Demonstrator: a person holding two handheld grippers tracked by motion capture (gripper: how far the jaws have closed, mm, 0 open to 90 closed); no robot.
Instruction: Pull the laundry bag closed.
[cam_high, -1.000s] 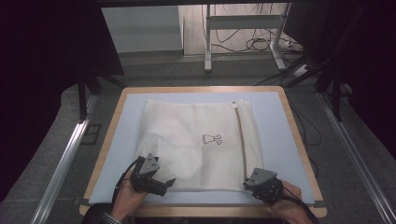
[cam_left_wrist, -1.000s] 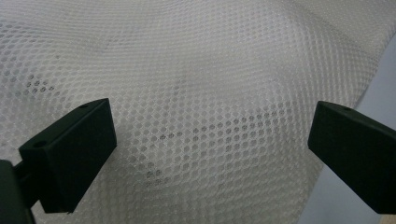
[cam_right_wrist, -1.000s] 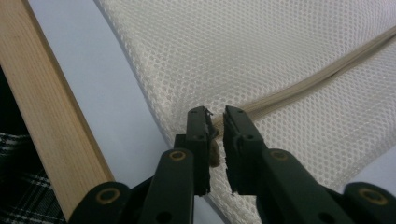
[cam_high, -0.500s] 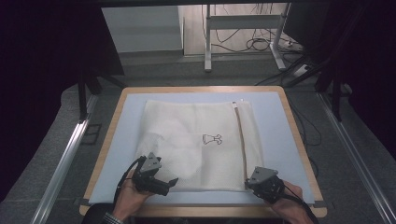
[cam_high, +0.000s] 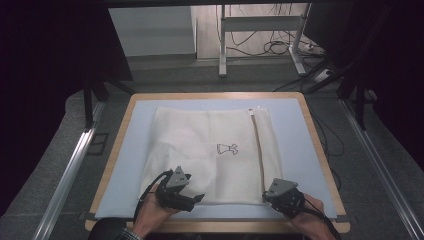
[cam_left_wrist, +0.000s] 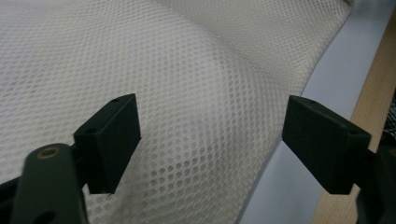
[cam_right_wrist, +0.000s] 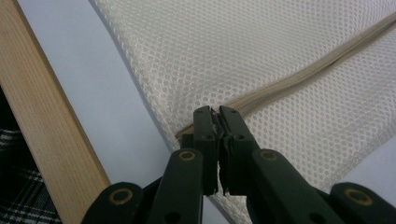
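Scene: white mesh laundry bag (cam_high: 210, 155) lies flat on a pale blue mat (cam_high: 295, 135), centre of the high view, inside a wood-rimmed table (cam_high: 320, 150). Small dark print (cam_high: 227, 148) mid-bag.
Zipper: tan zipper line (cam_high: 258, 150) runs top to bottom near the bag's right side; its lower end sits at the bottom edge, lower right of frame.
R grip: right gripper (cam_right_wrist: 217, 119) has jaws pressed together, pinching the bag's near edge right at the zipper's lower end (cam_right_wrist: 299, 77). In the high view it's at lower right (cam_high: 270, 196), hand behind it.
L grip: left gripper (cam_left_wrist: 210, 140) has jaws spread, mesh under and between them but pads not touching it; jaws have just been closing some. High view puts it at lower left of the bag (cam_high: 197, 198), pointing right across the bottom edge.
Bag pos: near edge close to the table's front rim, far edge toward frame top; mild hump in the mesh on the left half.
Done so far (judgement): bag laid out, R hold on the zip end secured.
Left to do (judgement): L grip hasn't taken cloth yet; needs to close on the mesh. Zip appears shut along its length, can't tell the slider spot. Overall early stage.
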